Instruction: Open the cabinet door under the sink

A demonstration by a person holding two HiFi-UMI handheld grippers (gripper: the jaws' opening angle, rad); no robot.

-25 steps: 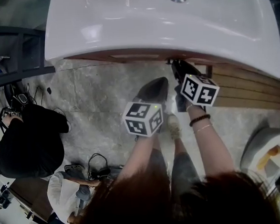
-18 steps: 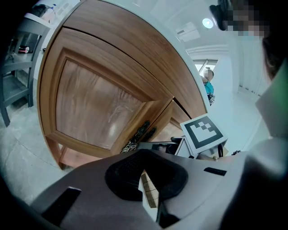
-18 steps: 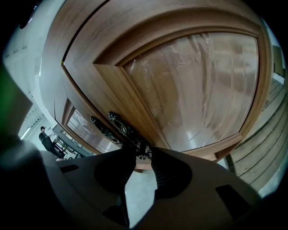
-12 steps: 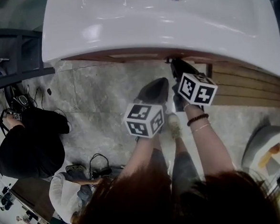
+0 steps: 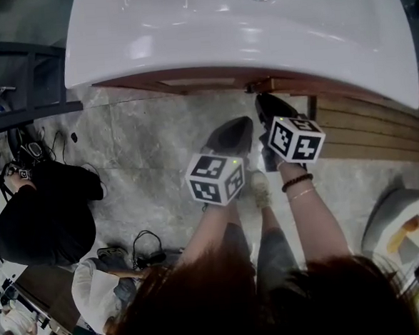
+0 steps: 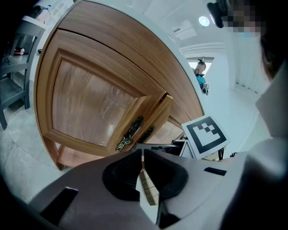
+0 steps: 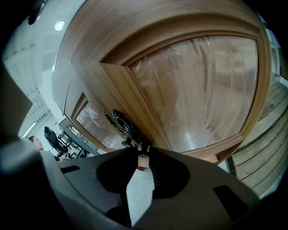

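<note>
Door (image 7: 198,90) sits under sink (image 5: 243,32), right one of 2, looks cracked ajar. Right gripper (image 7: 143,156) jaws have just been closing, now clamped on handle (image 7: 128,130) to pull. Left gripper (image 6: 142,152) pinched closed, empty, parked clear of swing.

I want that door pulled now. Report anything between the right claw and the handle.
Nothing visible. The right claw has just been closing and grips the lower end of the handle; the door is already ajar.

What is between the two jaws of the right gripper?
The dark ornate handle of the cabinet door; the right gripper, whose jaws have just been closing, grips it. The right gripper view shows this.
</note>
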